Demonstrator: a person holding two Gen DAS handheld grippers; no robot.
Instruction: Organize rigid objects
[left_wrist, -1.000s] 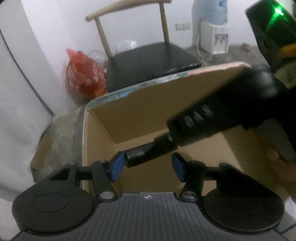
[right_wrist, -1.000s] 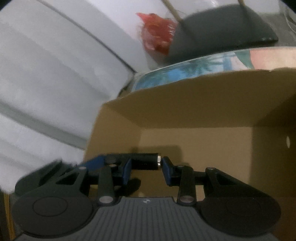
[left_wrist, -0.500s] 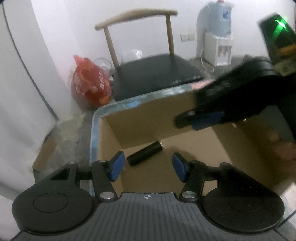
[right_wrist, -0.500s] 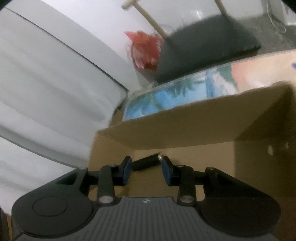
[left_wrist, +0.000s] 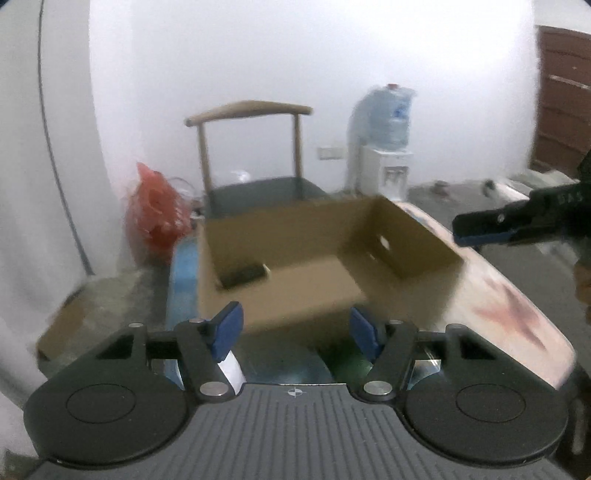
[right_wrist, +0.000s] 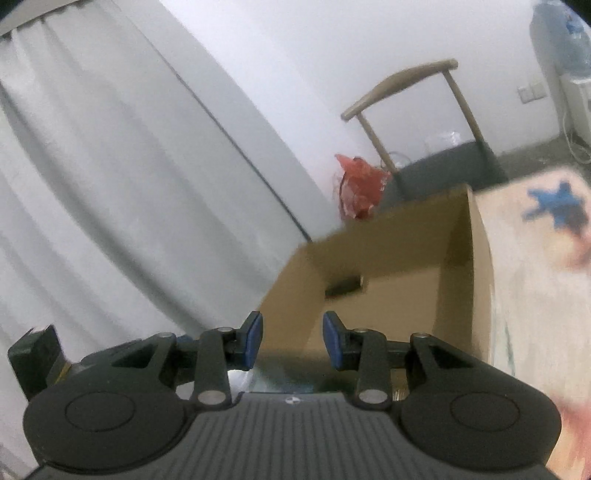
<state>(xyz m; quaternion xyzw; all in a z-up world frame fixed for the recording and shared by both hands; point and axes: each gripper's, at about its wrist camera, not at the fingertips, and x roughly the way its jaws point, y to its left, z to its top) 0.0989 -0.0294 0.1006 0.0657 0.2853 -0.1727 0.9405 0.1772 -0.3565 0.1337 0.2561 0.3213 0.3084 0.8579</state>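
Observation:
An open cardboard box stands on a patterned table. A black cylinder lies on the box floor near its left wall; it also shows in the right wrist view inside the box. My left gripper is open and empty, in front of the box. My right gripper is open and empty, pulled back from the box; it also appears at the right edge of the left wrist view.
A wooden chair with a dark seat stands behind the box. A red bag sits on the floor beside it. A water dispenser stands against the back wall. A white curtain hangs at the left.
The right gripper let go of the black cylinder, which now lies in the box. Both grippers pulled back and up, away from the box.

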